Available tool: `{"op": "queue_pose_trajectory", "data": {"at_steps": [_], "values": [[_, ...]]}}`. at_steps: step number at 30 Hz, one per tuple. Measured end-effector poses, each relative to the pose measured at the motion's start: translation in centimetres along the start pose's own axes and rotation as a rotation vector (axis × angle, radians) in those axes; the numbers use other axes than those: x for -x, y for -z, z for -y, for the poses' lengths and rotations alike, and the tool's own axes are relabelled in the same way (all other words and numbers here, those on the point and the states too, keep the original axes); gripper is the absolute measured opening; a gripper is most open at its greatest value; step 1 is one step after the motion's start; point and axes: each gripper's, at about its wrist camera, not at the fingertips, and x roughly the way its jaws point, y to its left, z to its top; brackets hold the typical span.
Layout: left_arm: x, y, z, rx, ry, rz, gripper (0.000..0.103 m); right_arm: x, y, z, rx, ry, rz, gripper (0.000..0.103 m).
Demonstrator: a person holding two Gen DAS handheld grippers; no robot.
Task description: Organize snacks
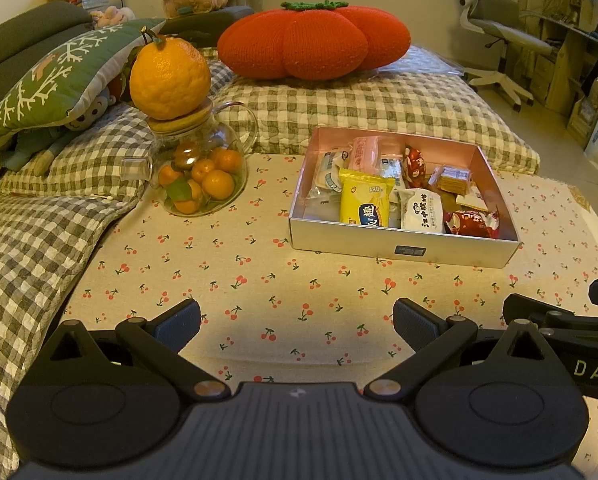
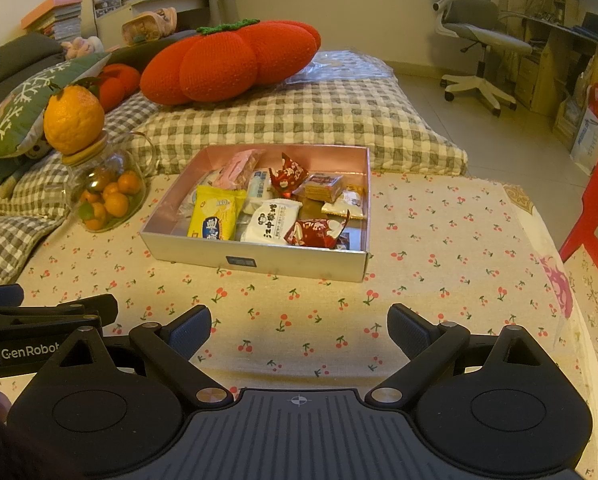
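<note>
We hold left gripper (image 1: pixel 297 322) and right gripper (image 2: pixel 299 328) spread, empty, short of the snack box (image 2: pixel 255 258); packets sit inside, presumably sorted.

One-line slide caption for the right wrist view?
Open right gripper hovers empty over the cherry-print cloth, facing a snack-filled box beside a glass jar of small oranges.

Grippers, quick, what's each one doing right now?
Left gripper: open, holding nothing.
Right gripper: open, holding nothing.
</note>
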Motion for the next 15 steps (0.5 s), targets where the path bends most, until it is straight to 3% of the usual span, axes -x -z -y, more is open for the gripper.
{"op": "queue_pose_trajectory", "data": {"at_steps": [15], "values": [[-0.07,0.10,0.00,-0.003,-0.003,-0.004,0.103,-0.10,0.03,0.04,-0.002,-0.002,-0.004,0.096]]}}
